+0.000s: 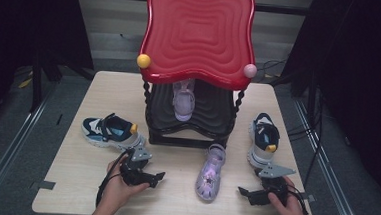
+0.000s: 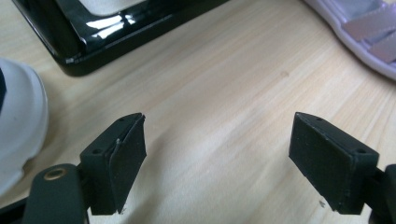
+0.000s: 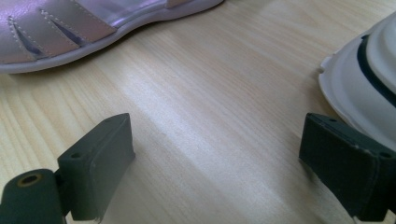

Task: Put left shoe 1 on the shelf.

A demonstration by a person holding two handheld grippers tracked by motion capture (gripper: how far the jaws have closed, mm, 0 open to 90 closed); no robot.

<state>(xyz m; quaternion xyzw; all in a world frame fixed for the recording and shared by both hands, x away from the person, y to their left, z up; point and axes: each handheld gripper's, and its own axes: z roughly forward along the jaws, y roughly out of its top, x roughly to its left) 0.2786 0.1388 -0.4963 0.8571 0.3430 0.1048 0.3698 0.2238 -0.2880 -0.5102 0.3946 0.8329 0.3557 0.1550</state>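
Observation:
A purple sandal (image 1: 209, 172) lies on the wooden table (image 1: 74, 165) in front of the shelf, and its twin (image 1: 184, 101) sits on the black lower tier. Left of the shelf lies a blue-and-white sneaker (image 1: 110, 131); to its right lies a navy-and-white sneaker (image 1: 264, 140). My left gripper (image 1: 155, 179) rests low near the front edge, pointing right toward the sandal, open over bare wood (image 2: 217, 158). My right gripper (image 1: 244, 195) points left, open and empty (image 3: 217, 172), between the sandal (image 3: 70, 28) and the sneaker's white sole (image 3: 369, 79).
The two-tier stand has a red wavy top tray (image 1: 199, 33) with a yellow knob (image 1: 144, 60) and a pink knob (image 1: 250, 70), on a black base (image 2: 70, 32). A white sneaker sole (image 2: 18, 126) lies left of my left jaws. Cables run on the floor at right.

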